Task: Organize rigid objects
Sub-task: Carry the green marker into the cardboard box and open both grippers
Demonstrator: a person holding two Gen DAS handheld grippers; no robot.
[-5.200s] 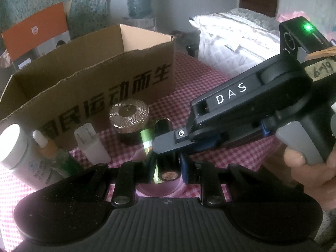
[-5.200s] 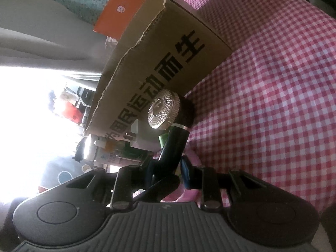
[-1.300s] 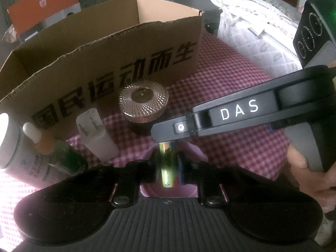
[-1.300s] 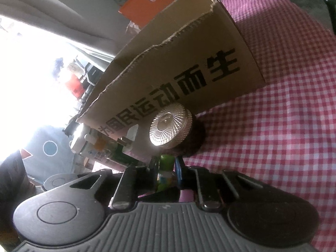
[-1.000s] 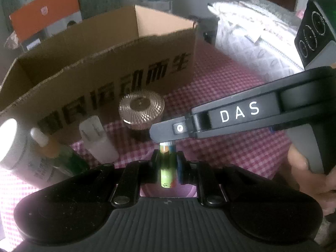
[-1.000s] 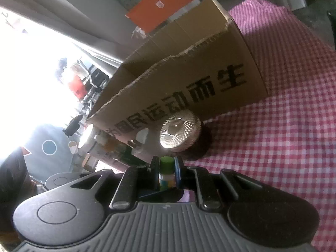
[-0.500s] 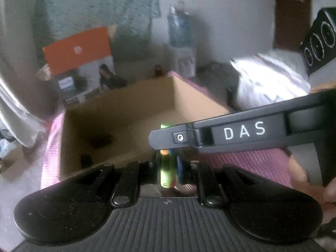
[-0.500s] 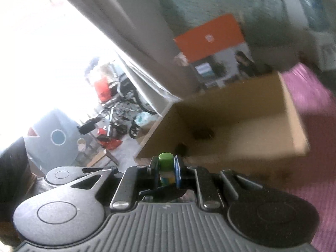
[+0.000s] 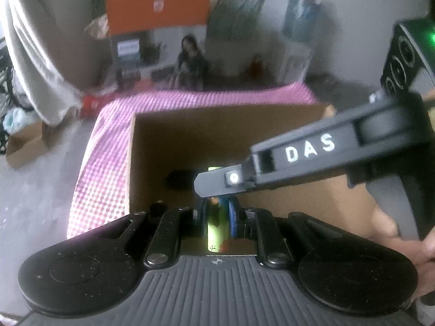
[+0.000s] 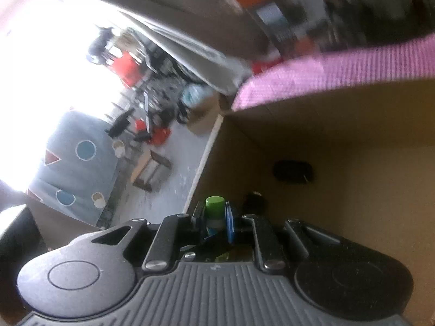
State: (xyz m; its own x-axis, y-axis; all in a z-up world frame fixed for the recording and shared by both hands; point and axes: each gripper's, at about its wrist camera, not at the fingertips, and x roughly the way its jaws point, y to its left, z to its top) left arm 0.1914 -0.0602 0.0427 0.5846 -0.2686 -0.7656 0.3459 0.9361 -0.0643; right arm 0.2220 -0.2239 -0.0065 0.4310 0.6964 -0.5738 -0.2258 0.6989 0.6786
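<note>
Both tools had swung up off the surface and over the box since the earlier frames, where they were down among the jars and bottles in front of its printed wall. By this point the view looked straight into the open box instead.

So the left tool was pinching the green bottle between its blue pads, and the right tool looked clamped on the same bottle, up nearer the green cap. From the left wrist, the right tool's "DAS" arm reached in from the right and crossed just ahead of the left tool's tips. My guess is a two-handed carry, one tool on each end, so a slim, slick bottle wouldn't twist or slip out on the way over.

The bottle hung just ahead of both tools, above the box's inside, not yet set down. Further ahead of the tools, a couple of dark items already sat on the box floor, too blurry to name. A hand gripped the right tool's handle at the right edge. Pink checked cloth showed left of the box.
</note>
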